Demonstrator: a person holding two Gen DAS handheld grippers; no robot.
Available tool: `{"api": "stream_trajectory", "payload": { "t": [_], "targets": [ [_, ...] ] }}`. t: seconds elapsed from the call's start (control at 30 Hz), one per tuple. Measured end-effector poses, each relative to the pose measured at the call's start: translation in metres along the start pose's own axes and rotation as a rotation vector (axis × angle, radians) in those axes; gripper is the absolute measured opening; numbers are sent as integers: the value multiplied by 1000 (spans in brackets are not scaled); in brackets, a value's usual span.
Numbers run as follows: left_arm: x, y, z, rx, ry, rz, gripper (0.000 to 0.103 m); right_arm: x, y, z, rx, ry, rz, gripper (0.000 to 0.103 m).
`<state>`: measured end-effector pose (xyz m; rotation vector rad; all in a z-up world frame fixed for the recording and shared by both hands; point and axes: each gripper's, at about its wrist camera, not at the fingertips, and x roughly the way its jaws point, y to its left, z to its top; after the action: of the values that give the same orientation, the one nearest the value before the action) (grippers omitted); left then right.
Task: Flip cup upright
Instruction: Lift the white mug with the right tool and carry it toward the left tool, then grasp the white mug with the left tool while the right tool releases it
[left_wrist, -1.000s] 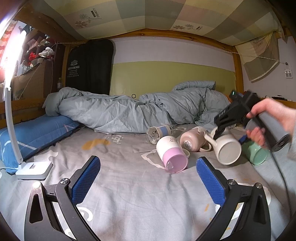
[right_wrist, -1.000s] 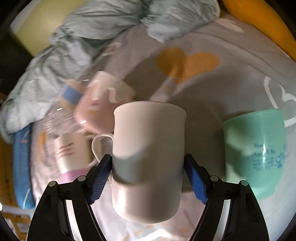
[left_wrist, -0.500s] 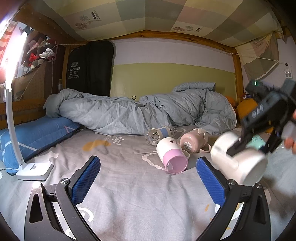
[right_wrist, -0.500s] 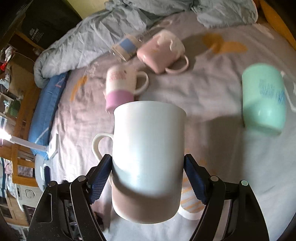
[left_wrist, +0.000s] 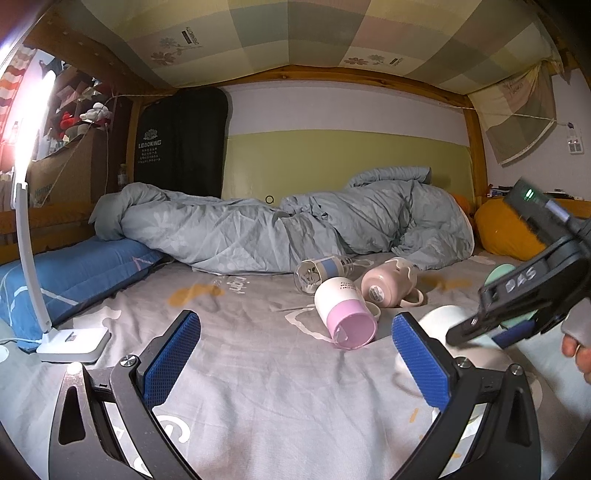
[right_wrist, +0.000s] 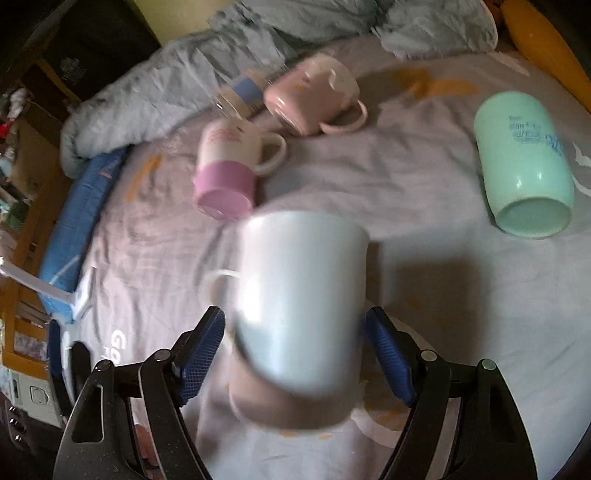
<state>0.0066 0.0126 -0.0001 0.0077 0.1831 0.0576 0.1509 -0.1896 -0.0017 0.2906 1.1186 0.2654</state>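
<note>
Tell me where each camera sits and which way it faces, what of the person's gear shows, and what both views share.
Left wrist: low over the bed sheet, facing the quilt and headboard wall; the open left gripper shows, with the right gripper and a hand at the right edge.
Right wrist: above the bed, tilted down; the right gripper frames the blurred white mug, pads slightly clear of its sides.
Shared: white mug, pink-banded mug, pink mug, quilt.
</note>
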Motion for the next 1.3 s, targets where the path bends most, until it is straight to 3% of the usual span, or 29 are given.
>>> {"api": "stream_trajectory", "payload": {
  "t": [0.1, 0.23, 0.37, 0.47, 0.6, 0.7, 0.83, 1.1, 1.17, 1.23, 1.27, 1.3],
  "targets": [
    [0, 1, 0, -4, 3, -1, 103, -18, 2, 0, -21, -69, -9, 85],
    [1, 0, 0, -2, 6, -1, 103, -57, -9, -3, -34, -241, -13, 86],
    [1, -1, -1, -1, 6, -2, 103, -92, -29, -24, -81, -532, -138, 92],
    [2, -1, -1, 0, 3, -2, 103, -105, -50, -45, -124, -686, -120, 103],
    [1, 0, -1, 0, 5, -2, 103, -114, -76, -68, -75, -855, -123, 103],
    [2, 0, -1, -3, 3, -2, 103, -113, -91, -74, -50, -905, -191, 103],
    [2, -1, -1, 0, 4, -2, 103, -104, -95, -81, -116, -931, -276, 103],
    [3, -6, 0, 37, 17, 5, 103, -101, -78, -92, -198, -955, -303, 103],
    [4, -16, 2, 87, 38, 49, 103, -97, -70, -96, -228, -943, -325, 103],
    [17, -24, 8, 92, 170, 133, 103, -95, -67, -97, -249, -938, -337, 103],
    [27, -24, 14, 39, 285, 144, 103, -94, -67, -97, -251, -938, -336, 103],
    [29, -21, 20, -31, 339, 97, 103, -95, -68, -97, -249, -939, -328, 103]
  ]
}}
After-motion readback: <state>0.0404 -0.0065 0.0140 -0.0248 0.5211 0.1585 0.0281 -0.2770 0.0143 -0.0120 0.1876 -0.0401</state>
